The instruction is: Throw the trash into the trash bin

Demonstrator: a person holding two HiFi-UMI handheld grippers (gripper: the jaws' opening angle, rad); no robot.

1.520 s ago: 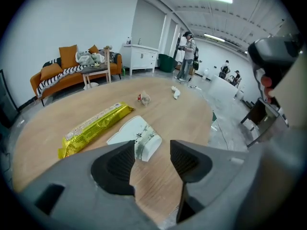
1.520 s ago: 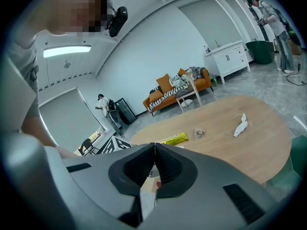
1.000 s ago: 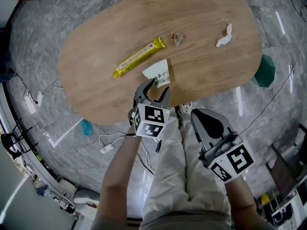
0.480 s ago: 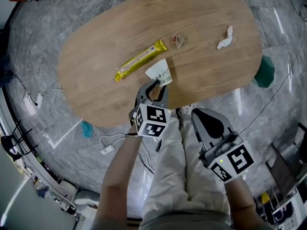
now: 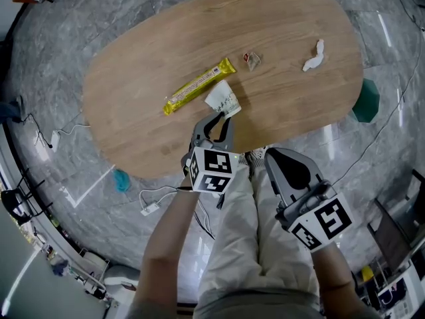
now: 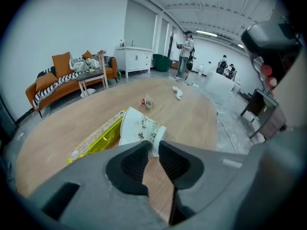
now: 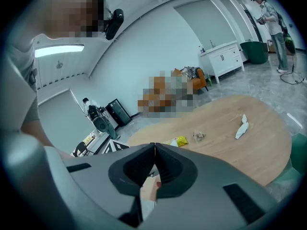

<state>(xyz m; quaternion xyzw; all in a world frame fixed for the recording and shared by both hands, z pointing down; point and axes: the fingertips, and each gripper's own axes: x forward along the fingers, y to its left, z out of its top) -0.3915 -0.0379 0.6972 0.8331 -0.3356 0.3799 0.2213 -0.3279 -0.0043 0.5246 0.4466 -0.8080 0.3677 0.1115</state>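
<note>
Left claw (image 6: 152, 145) has just been closing and pinches the near end of the paper cup (image 6: 140, 128) lying on the bench (image 5: 133, 78); the pickup is under way, next a lift toward the green bin (image 5: 366, 100)

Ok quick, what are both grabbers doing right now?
Left gripper: jaws have just been closing, now pinching the cup by its edge.
Right gripper: closed, empty.

Green bin (image 5: 366, 100) partly behind tbl (image 5: 133, 85) edge.
</note>
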